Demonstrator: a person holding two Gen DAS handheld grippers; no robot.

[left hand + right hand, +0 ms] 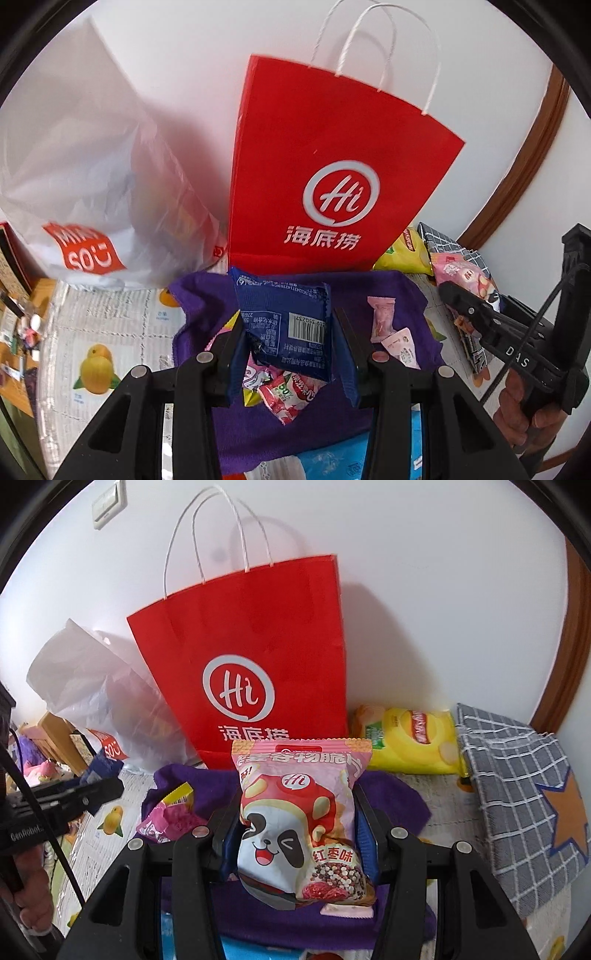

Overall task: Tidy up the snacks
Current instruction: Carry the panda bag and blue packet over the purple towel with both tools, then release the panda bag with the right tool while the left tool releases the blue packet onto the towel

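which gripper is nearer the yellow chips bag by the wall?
Right. The right gripper, shut on the pink panda snack pack, sits just front-left of the yellow chips bag. The left gripper, holding the blue snack packet, is farther left.

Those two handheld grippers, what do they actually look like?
Both are matte black plastic with silver round bolts and blue pads lining the jaws. The right gripper carries white "DAS" lettering and a thin black cable; the left gripper reads "GenRobot" and is cabled too. Bare hands hold each.
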